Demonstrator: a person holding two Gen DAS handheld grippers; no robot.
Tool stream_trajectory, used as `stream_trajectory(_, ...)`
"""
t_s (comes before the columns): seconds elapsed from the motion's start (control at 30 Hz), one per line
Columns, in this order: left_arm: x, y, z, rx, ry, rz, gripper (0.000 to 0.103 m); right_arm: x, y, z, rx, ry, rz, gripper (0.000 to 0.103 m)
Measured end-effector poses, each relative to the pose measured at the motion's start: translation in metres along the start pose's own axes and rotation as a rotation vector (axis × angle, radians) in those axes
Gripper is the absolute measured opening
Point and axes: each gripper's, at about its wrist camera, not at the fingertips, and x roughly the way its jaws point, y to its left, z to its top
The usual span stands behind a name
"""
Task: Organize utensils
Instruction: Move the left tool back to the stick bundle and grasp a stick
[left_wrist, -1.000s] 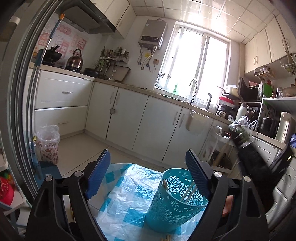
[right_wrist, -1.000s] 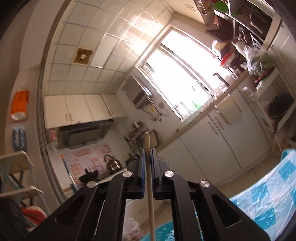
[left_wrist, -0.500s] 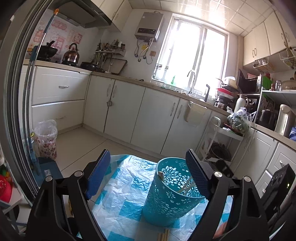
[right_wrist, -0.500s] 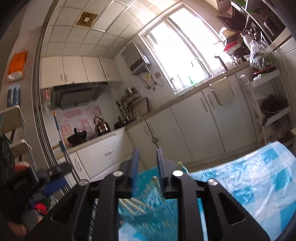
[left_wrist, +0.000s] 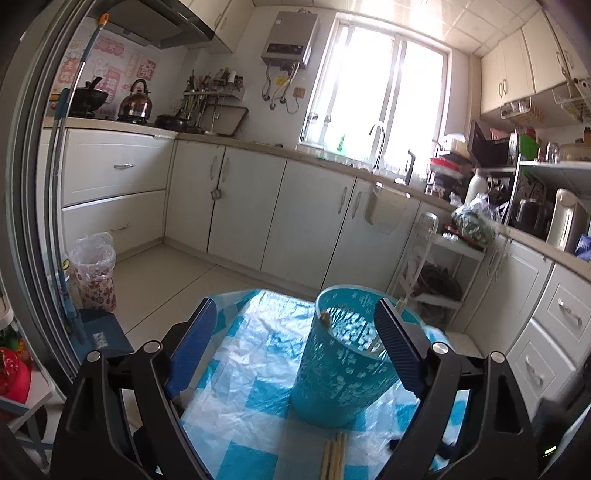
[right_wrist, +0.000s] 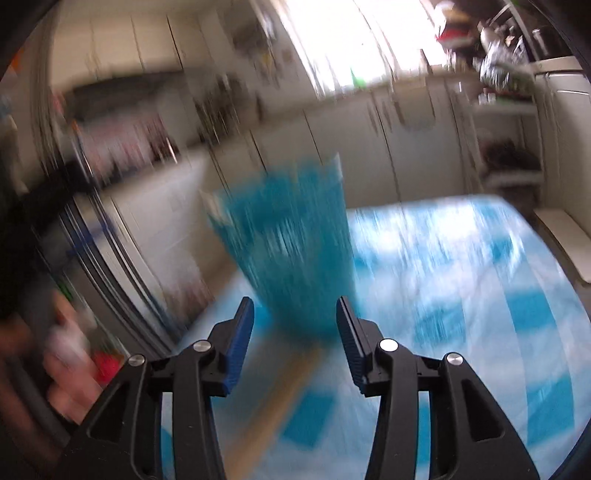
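**Loose chopsticks lie just ahead of both grippers, in front of the basket**

Nearest in the left wrist view, the left gripper (left_wrist: 291, 343) hangs with its jaws spread wide and still easing apart, nothing between the ribbed blue pads. Just beyond it, at the near edge of the table, a small bundle of chopsticks (left_wrist: 334, 456) lies flat on the blue-and-white plastic sheet (left_wrist: 243, 373). They are pale wood, thin and straight, and their long axis runs away from the gripper toward the basket (left_wrist: 343, 362), their far tips almost at its foot.

The right wrist view is badly smeared by motion. The right gripper (right_wrist: 295, 325) has its jaws opening and nothing is pinched between them. A tan streak low between its fingers looks like the same chopsticks (right_wrist: 280, 402), slanting from the near left up toward the basket (right_wrist: 295, 243), though the blur keeps me from being sure. By my reading the right gripper sits closer over them and is the likelier one to pick next; it would need its jaws turned across that long axis.

The basket is teal plastic, round, tapering toward its base, its wall cut with a lacy flower pattern. A few sticks already lean inside it. The sheet under it is thin, glossy and wrinkled. Beyond stand white kitchen cabinets (left_wrist: 306, 218) and a bright window (left_wrist: 376, 92).
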Motion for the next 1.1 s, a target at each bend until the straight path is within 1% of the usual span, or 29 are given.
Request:
stream_trajectory(0.03,0.003,0.002,-0.004,0.013,0.025,0.008,0.083,0.008,0.0,-0.003,0.0,0.041,-0.018,0.039)
stream_trajectory(0.1,0.009,0.006,-0.012,0.029,0.068,0.021,0.083,0.024,0.002,-0.008,-0.01,0.127,-0.037,0.032)
stream_trajectory(0.17,0.016,0.01,-0.021,0.044,0.121,0.031,0.083,0.032,0.005,-0.01,-0.025,0.16,-0.055,0.032)
stream_trajectory(0.23,0.023,0.013,-0.031,0.06,0.178,0.037,0.083,0.041,0.009,-0.01,-0.043,0.193,-0.06,0.026)
stream_trajectory(0.3,0.029,0.016,-0.041,0.072,0.221,0.04,0.083,0.047,0.012,-0.01,-0.063,0.206,-0.064,0.026)
stream_trajectory(0.4,0.041,0.016,-0.053,0.104,0.293,0.039,0.083,0.058,0.017,-0.016,-0.1,0.249,-0.085,0.021)
stream_trajectory(0.47,0.047,0.014,-0.062,0.129,0.335,0.036,0.083,0.058,0.019,-0.019,-0.118,0.241,-0.084,0.021)
stream_trajectory(0.5,0.05,0.013,-0.067,0.145,0.357,0.033,0.083,0.061,0.02,-0.02,-0.142,0.256,-0.098,0.02)
stream_trajectory(0.57,0.057,0.01,-0.076,0.17,0.399,0.029,0.083,0.06,0.023,-0.021,-0.194,0.257,-0.112,0.018)
stream_trajectory(0.63,0.063,0.006,-0.083,0.194,0.446,0.018,0.083,0.06,0.023,-0.02,-0.209,0.267,-0.108,0.015)
stream_trajectory(0.73,0.075,-0.003,-0.099,0.256,0.526,0.002,0.083,0.056,0.016,-0.019,-0.238,0.291,-0.088,0.011)
stream_trajectory(0.83,0.083,-0.011,-0.11,0.303,0.572,-0.015,0.083,0.05,0.008,-0.019,-0.294,0.319,-0.077,0.01)
stream_trajectory(0.93,0.087,-0.017,-0.117,0.338,0.591,-0.026,0.083,0.042,-0.002,-0.02,-0.344,0.348,-0.056,0.01)
stream_trajectory(1.0,0.091,-0.021,-0.122,0.363,0.61,-0.024,0.08,0.039,-0.012,-0.019,-0.334,0.353,-0.064,0.01)
stream_trajectory(1.07,0.095,-0.023,-0.126,0.371,0.637,-0.027,0.072,0.037,-0.026,-0.016,-0.274,0.347,-0.055,0.01)
stream_trajectory(1.1,0.096,-0.023,-0.129,0.369,0.647,-0.031,0.072,0.038,-0.03,-0.014,-0.251,0.342,-0.054,0.01)
